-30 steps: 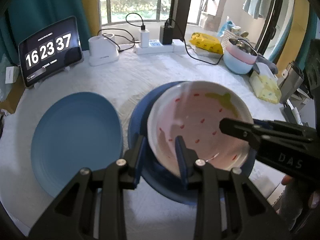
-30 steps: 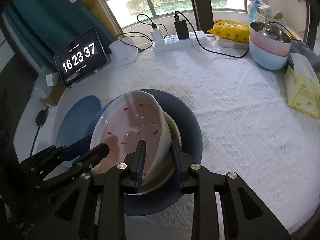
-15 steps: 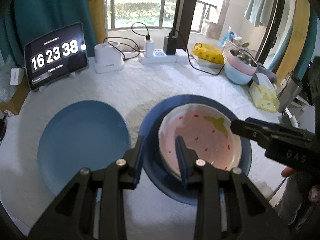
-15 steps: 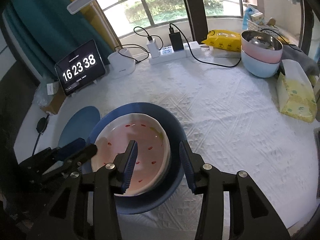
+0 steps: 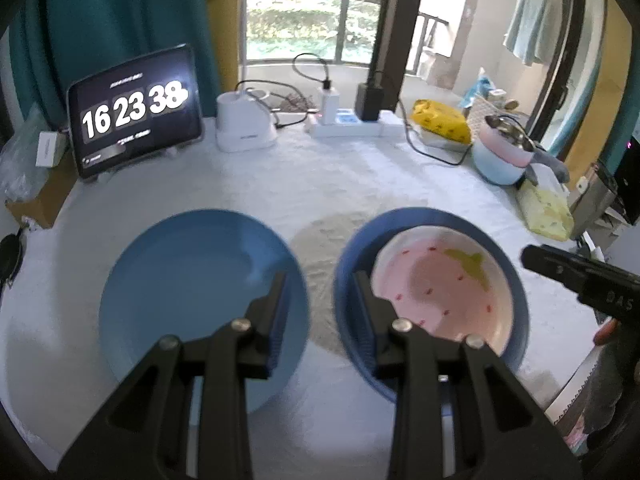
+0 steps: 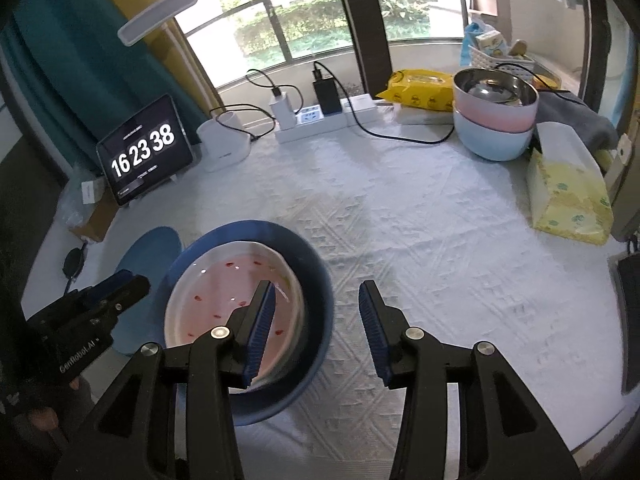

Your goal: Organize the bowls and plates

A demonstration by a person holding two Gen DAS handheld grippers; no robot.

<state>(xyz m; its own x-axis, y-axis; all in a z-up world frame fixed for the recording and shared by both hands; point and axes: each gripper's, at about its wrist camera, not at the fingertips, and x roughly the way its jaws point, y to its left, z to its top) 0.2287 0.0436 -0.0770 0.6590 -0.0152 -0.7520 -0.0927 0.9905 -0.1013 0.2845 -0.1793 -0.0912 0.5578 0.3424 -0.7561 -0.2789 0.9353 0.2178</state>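
both hand-held grippers released | strawberry bowl (image 6: 236,300) in dark plate (image 6: 316,280) | light plate (image 5: 192,280) beside

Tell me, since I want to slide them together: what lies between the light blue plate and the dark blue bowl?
Only bare white tablecloth separates the light blue plate from the dark blue bowl, shown in the left wrist view; the left gripper hovers above that gap.

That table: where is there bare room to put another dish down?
The widest bare cloth lies between the dark blue bowl, the stacked bowls and the tissue pack. The back edge is crowded: clock tablet, power strip, cables.
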